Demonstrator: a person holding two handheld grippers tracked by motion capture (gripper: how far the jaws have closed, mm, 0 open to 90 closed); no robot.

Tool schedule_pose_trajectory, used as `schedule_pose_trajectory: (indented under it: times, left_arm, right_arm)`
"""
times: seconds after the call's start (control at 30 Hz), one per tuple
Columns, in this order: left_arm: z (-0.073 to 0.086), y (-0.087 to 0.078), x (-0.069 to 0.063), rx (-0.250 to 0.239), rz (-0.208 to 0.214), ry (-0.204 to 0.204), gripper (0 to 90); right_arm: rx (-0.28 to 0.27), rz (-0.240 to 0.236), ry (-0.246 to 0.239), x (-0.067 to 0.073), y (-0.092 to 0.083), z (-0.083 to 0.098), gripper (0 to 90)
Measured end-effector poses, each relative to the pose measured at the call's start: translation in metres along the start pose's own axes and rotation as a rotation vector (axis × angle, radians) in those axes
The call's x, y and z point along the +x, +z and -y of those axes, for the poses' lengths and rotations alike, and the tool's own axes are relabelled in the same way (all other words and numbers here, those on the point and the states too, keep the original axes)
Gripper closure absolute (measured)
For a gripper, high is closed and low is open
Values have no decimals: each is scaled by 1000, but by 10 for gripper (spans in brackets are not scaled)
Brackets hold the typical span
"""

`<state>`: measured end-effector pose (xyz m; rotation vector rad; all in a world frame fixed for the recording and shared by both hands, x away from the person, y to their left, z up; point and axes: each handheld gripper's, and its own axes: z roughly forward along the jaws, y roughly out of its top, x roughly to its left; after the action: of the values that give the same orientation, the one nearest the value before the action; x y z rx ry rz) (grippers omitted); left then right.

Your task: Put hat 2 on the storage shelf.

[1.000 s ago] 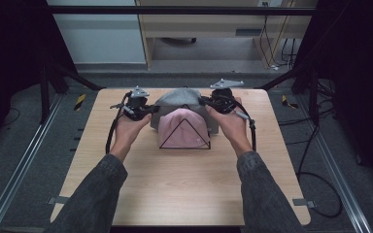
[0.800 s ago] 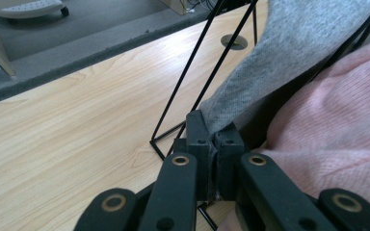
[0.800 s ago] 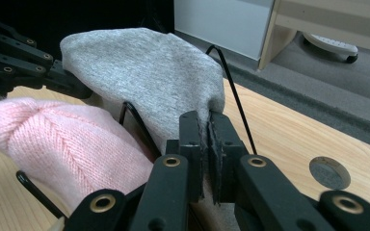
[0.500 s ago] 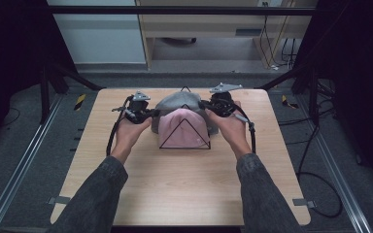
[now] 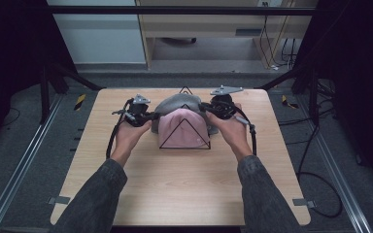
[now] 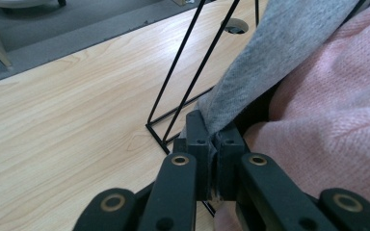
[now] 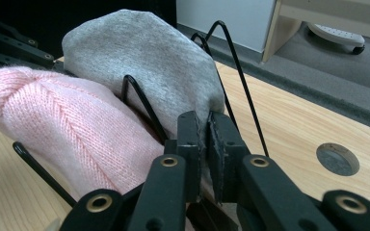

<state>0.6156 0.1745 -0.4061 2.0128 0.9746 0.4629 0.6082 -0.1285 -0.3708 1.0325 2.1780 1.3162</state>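
A grey knit hat sits on a black wire rack at the table's far middle, behind a pink knit hat on the same rack. My left gripper is shut on the grey hat's left rim, the grey cloth pinched between its pads beside the pink hat. My right gripper is shut on the grey hat's right rim; the grey hat bulges just past its jaws, with the pink hat to its left.
The light wooden table has bare room in front of the rack. A round cable hole lies near the right gripper. Black cables trail from both grippers. Metal rails run along the floor at both sides.
Both hands have shifted slightly toward the far side with the grey hat's rim in the grippers; the grey hat stands a little higher on the rack.
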Motion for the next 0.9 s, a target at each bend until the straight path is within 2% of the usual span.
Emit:
schedule_pose_trajectory:
  times: [0.2, 0.4, 0.53, 0.6, 0.63, 0.73, 0.9]
  left_arm:
    - [3, 2, -3, 5, 5, 3, 871]
    - [3, 0, -5, 15, -11, 17, 835]
    - [4, -6, -4, 0, -26, 14, 763]
    - [5, -10, -4, 5, -32, 26, 724]
    - [5, -12, -4, 15, -35, 36, 695]
    - [5, -22, -4, 1, -45, 34, 611]
    - [2, -38, -7, -7, -39, 39, 449]
  right_arm:
    - [-4, 1, 10, -1, -2, 2, 791]
    - [-10, 9, 18, 0, -10, 3, 717]
    - [-17, 16, 16, 0, -18, 0, 647]
    - [-24, 20, 13, 0, -23, -1, 612]
    - [-26, 23, 16, 0, -26, -2, 592]
    - [-33, 45, 19, -1, -33, -3, 535]
    - [-41, 67, 28, -2, -44, -2, 460]
